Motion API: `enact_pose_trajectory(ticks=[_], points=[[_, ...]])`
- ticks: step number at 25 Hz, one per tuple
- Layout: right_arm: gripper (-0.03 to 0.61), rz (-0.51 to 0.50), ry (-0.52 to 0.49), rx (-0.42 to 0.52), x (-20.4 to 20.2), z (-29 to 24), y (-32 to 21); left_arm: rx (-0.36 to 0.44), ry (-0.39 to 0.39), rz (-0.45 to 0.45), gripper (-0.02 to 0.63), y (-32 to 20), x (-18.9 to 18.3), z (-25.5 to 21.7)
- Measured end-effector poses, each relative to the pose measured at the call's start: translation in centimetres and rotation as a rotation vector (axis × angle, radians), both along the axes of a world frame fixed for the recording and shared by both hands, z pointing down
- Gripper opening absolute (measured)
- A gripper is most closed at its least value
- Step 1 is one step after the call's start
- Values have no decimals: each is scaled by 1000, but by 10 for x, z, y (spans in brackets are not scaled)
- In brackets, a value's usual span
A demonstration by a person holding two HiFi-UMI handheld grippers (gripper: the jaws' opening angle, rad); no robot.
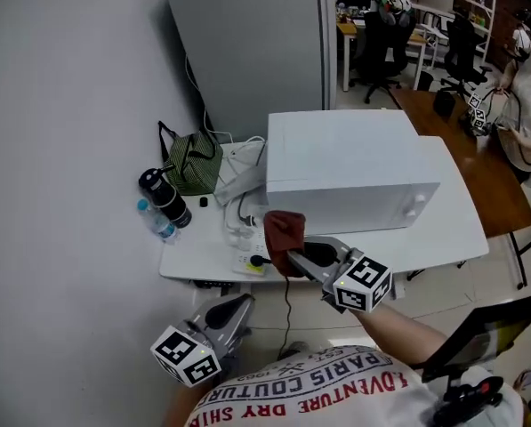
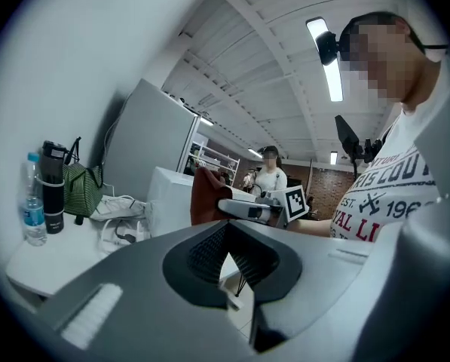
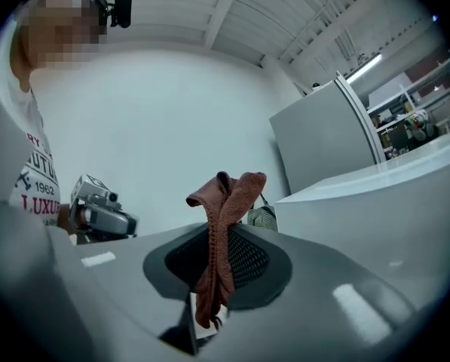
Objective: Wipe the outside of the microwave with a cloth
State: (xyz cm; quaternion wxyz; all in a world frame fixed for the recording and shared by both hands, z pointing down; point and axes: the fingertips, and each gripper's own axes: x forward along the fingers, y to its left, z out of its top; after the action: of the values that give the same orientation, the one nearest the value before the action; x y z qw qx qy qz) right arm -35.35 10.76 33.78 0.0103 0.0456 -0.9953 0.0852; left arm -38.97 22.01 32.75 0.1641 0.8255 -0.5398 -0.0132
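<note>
Presently, at far left, a black flask (image 1: 164, 196) and a green striped bag (image 1: 194, 163) stand on the table (image 1: 203, 261), contents not visible. Left gripper (image 1: 237, 308) hangs low, jaws together, empty. Right gripper (image 1: 293, 254) clamps the red-brown cloth (image 1: 283, 229) just beside the white microwave (image 1: 345, 172), at its near corner. Judged step: approach; next, press cloth flat against casing

Pale wall (image 1: 60, 105), white table (image 1: 461, 212) (office chairs (image 1: 385, 38) beyond).

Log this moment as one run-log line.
right tool: shut on cloth | cloth: by microwave corner, contact unclear | left tool: shut, empty
</note>
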Motion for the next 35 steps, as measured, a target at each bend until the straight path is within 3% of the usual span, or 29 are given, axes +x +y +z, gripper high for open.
enact_pose_trajectory(ticks=[6,17,24,35], points=[[46,96,67,81,-42,26,-51,-46,12,-46,5,-1,-29,12],[46,225,108,12,-46,54,-104,-80,16,-42,6,-15,-38,21],[46,313,102,4,-1,55,-130,-85,13,32,6,-41,-16,23],[46,542,117,-14,119,57,-173,-61,12,229,6,-88,51,19]])
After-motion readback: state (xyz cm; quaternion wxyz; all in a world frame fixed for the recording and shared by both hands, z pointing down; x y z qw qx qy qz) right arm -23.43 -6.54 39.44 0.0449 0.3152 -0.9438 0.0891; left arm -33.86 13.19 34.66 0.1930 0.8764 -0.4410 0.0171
